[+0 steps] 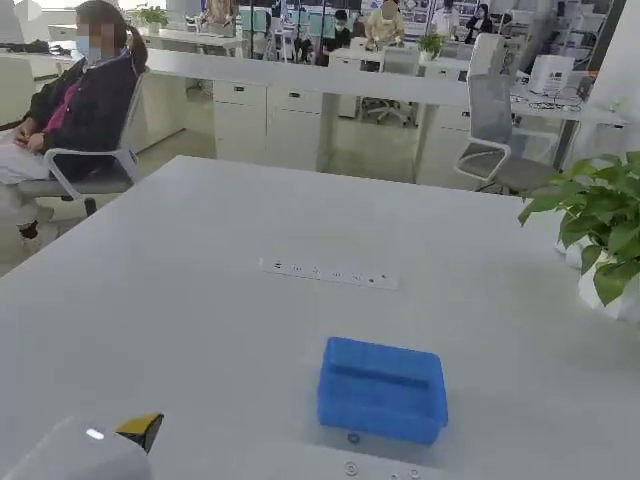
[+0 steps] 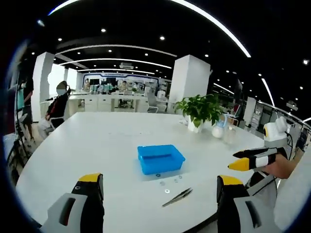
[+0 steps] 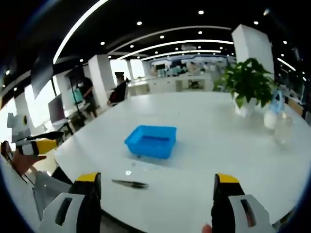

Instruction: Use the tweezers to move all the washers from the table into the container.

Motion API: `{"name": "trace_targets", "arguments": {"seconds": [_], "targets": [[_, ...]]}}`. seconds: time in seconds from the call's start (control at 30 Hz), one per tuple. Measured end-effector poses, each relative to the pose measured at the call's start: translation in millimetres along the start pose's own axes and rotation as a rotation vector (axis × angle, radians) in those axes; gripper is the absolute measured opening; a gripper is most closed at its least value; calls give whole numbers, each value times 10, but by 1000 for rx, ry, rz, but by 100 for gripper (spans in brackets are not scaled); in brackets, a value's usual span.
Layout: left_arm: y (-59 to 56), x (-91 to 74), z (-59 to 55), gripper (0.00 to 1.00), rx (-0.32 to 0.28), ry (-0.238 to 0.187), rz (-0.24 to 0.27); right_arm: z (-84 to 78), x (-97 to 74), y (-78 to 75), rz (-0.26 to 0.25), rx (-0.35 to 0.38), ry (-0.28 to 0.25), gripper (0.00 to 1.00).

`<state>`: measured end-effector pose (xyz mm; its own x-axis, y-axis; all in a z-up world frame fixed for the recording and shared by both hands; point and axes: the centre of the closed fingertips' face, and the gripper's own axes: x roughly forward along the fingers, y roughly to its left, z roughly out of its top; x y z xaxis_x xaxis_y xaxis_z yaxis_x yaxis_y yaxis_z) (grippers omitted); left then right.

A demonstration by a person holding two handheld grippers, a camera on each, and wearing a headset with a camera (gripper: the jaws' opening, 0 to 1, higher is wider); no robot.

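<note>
Looking along the left gripper (image 2: pixel 159 180), I saw its 2 jaws spread wide and holding nothing, with the blue container (image 2: pixel 161 158) sitting on the white table (image 2: pixel 97 145) toward 12 o'clock. Several small washers (image 2: pixel 167 183) lay loose on the tabletop just off the container's 6 o'clock side, outside it, and the tweezers (image 2: pixel 177 196) rested flat on the table at 5 o'clock from them, touched by neither gripper. The right gripper (image 3: pixel 157 178) was likewise spread and empty; in its view the container (image 3: pixel 150 141) stood at 12 o'clock and the tweezers (image 3: pixel 130 183) at 7 o'clock from it. From the head view the container (image 1: pixel 382 388) sat toward 5 o'clock, washers (image 1: pixel 350 467) just beside its near edge, and a potted plant (image 1: pixel 600 225) at 3 o'clock.
</note>
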<state>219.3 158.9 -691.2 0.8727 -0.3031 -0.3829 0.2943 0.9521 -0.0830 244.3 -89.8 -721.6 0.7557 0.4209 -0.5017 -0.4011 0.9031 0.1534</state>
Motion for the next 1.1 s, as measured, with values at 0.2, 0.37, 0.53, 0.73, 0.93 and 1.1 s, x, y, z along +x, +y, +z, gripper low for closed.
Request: {"name": "trace_targets", "arguments": {"seconds": [0.2, 0.37, 0.53, 0.73, 0.93, 1.1], "targets": [[6, 59, 29, 99, -7, -5, -16, -45, 22, -37, -12, 5, 14, 93], [11, 92, -10, 99, 0, 11, -16, -22, 0, -60, -20, 8, 7, 94], [38, 105, -34, 99, 9, 20, -9, 9, -18, -47, -25, -1, 6, 95], [68, 101, -47, 99, 22, 26, -2, -16, -16, -37, -21, -9, 15, 95], [93, 89, -29, 99, 27, 23, 1, -17, -13, -22, -24, -16, 17, 94], [117, 96, -47, 99, 35, 32, 0, -3, -8, -7, -26, -21, 20, 94]]}}
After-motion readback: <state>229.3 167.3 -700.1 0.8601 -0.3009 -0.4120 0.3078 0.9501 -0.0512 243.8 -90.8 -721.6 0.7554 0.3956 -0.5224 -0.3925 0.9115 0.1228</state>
